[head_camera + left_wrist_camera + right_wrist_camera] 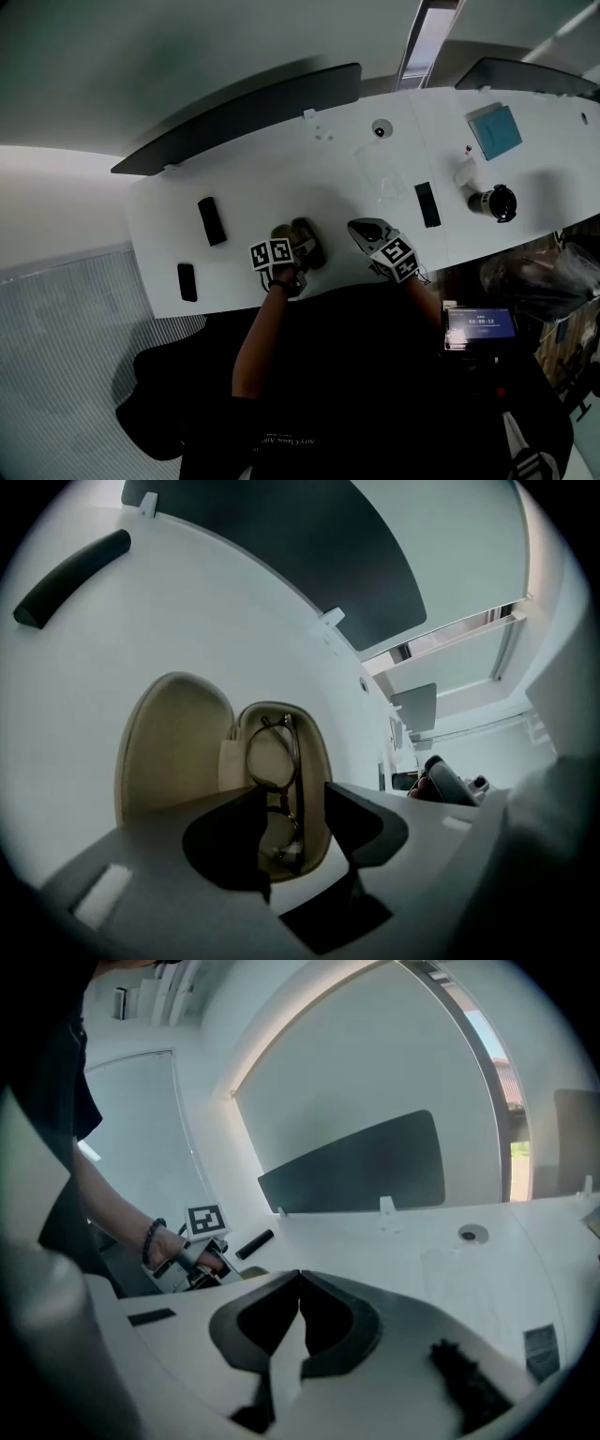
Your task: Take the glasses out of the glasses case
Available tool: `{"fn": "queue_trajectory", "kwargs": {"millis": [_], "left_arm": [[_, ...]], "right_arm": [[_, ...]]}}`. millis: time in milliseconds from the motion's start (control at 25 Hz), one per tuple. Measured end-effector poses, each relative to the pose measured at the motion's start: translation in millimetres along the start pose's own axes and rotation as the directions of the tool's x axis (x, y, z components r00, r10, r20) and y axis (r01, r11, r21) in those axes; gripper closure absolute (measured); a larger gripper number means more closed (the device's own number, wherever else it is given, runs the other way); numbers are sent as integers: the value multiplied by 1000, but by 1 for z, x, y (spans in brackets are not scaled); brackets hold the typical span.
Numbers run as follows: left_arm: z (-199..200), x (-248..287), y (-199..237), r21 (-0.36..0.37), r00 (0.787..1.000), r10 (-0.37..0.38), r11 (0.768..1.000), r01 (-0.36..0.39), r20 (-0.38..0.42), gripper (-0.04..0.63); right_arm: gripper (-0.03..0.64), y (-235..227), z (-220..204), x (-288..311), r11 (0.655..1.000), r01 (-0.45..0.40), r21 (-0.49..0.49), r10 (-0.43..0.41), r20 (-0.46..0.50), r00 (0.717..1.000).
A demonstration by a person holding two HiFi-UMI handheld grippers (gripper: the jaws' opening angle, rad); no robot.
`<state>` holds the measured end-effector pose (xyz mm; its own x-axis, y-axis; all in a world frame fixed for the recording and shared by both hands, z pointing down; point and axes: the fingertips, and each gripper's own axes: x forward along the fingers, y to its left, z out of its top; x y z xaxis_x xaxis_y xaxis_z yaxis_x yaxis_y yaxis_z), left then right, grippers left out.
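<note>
The beige glasses case (307,242) lies open near the table's front edge. In the left gripper view its lid (173,742) lies flat to the left, and the base (314,761) holds the dark-framed glasses (274,761). My left gripper (292,803) points steeply down into the base with its jaws on either side of the near end of the glasses; a gap shows beside the right jaw. In the head view this gripper (289,251) is over the case. My right gripper (364,230) hovers to the right of the case, shut and empty (300,1283).
On the white table (281,178) lie a black bar (211,221), a black phone (187,281), a black slab (427,204), a clear bag (382,173), a blue notebook (494,131) and a black-and-white roll (494,202). A dark panel (244,117) lines the far edge.
</note>
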<state>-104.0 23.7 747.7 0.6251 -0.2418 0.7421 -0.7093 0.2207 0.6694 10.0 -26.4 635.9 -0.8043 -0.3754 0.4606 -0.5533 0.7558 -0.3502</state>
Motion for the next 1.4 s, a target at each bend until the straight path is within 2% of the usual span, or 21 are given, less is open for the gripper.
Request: {"fn": "queue_trajectory", "kwargs": {"millis": [120,280,520,720,920,1000,1240,1320,1400], "left_arm": [[-6,7,9,-12,999,38,999,-39,-27,394],[-4,17,14,-17,996,76,997,-76,-47,435],[-6,18,17,-17,994,87,996,-89,-60,456],[-6,15,16,15,991,108,994,-107,-83,472],[-6,3,19,17,992,103,995,-102,-66,495],[-4,-3,18,29,993,106,994,-104,-53,548],[2,-24,14,1,999,39,999,-39,22,551],[9,-39,3,-9,996,-21,1000,21,86,552],[21,-59,-17,-2,976,-113,993,115,185,552]], "right_arm": [[609,-4,6,2,1000,0,15,-1,18,1000],[609,-5,8,7,1000,-21,13,21,18,1000],[609,-5,6,9,999,-31,9,30,9,999],[609,-5,10,10,999,-34,4,34,13,999],[609,-1,15,12,999,-45,-4,45,11,999],[609,0,17,12,999,-50,-5,50,15,999],[609,9,24,15,997,-71,-23,71,15,997],[609,14,31,14,996,-82,-33,83,21,996],[609,23,47,11,994,-100,-42,102,41,994]]}}
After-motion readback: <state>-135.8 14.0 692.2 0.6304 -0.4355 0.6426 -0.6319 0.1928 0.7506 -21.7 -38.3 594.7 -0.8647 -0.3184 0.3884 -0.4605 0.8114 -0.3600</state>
